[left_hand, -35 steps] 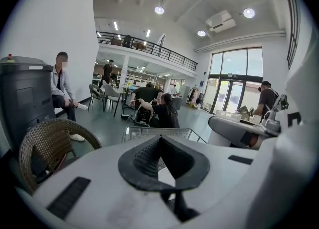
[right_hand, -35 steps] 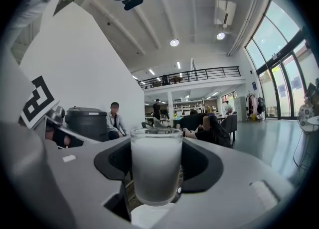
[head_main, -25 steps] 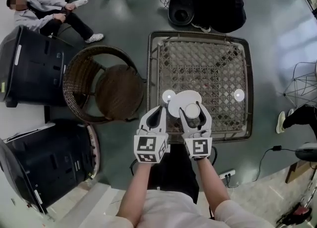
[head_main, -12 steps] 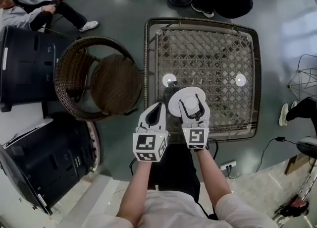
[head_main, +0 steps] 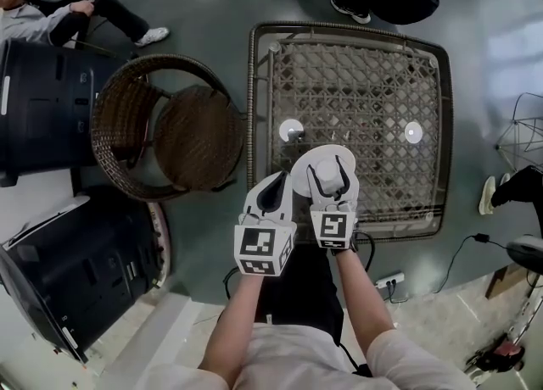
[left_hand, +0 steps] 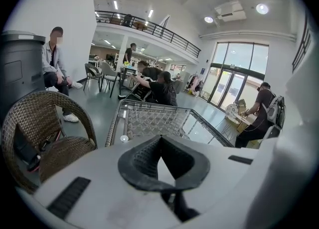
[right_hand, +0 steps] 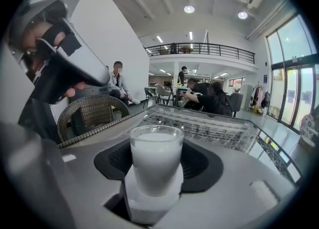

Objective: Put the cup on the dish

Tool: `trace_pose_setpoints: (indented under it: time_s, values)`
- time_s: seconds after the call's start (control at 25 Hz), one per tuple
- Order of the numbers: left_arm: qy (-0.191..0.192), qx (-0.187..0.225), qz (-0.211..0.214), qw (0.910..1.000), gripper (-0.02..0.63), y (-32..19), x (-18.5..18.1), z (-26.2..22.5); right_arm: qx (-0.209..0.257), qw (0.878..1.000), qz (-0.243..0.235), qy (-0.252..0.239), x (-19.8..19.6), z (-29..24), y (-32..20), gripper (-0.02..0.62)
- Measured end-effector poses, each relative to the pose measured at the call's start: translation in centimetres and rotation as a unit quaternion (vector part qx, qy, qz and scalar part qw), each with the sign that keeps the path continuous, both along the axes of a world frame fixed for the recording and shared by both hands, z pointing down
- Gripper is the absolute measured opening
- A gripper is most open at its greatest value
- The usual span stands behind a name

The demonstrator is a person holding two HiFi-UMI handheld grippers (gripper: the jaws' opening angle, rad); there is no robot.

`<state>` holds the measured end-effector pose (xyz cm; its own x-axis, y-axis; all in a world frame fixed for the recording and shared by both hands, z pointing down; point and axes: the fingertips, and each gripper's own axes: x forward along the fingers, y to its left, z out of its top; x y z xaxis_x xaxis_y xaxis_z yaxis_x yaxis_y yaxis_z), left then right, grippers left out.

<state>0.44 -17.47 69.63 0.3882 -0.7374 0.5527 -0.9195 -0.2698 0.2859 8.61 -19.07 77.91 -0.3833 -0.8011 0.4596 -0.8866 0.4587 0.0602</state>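
Note:
The cup (right_hand: 156, 163) is a small frosted white glass, upright between the jaws of my right gripper (right_hand: 156, 175), which is shut on its sides. In the head view the cup (head_main: 330, 181) and right gripper (head_main: 329, 173) are over the white round dish (head_main: 336, 156), which lies on the near part of the glass-topped wicker table (head_main: 356, 83). Whether the cup touches the dish I cannot tell. My left gripper (head_main: 277, 183) hovers just left of the dish at the table's near left edge; its black pads (left_hand: 144, 156) meet at the tip with nothing between them.
Two small white discs (head_main: 291, 130) (head_main: 413, 132) lie on the table. A brown wicker chair (head_main: 170, 130) stands to its left, with black bins (head_main: 42, 100) (head_main: 76, 270) beyond. People sit and stand past the far edge. A power strip (head_main: 390, 281) lies on the floor.
My right gripper has carried the cup a little forward, further over the dish. The left gripper has kept its place beside it, still shut.

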Motion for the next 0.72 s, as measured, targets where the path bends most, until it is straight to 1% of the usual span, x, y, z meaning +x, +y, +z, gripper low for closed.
trace_pose_setpoints:
  time_s: [0.12,0.24,0.36,0.48,0.6,0.72]
  values:
    - [-0.001,-0.004,0.006,1.0000,0.005,0.3,0.3,0.2,0.003,1.000,-0.003,0.006,-0.3,0.0,-0.1,0.261]
    - [0.004,-0.008,0.011,0.9999,0.005,0.5,0.9,0.0,0.005,1.000,0.000,0.001,-0.2,0.2,-0.1,0.261]
    - [0.010,-0.005,0.020,0.9997,0.005,0.5,1.5,-0.7,0.005,1.000,0.004,-0.007,0.2,0.3,0.1,0.261]
    - [0.012,-0.003,0.021,0.9997,0.005,0.3,1.3,-1.1,0.005,1.000,0.005,-0.001,0.2,0.3,0.3,0.261]
    - [0.020,-0.009,0.021,0.9995,0.005,0.1,1.4,-1.1,-0.001,1.000,0.012,0.001,0.4,0.5,0.8,0.261]
    - [0.017,-0.004,0.027,0.9995,0.005,-0.4,1.5,-1.5,-0.013,1.000,0.017,0.000,0.7,0.9,0.9,0.261]
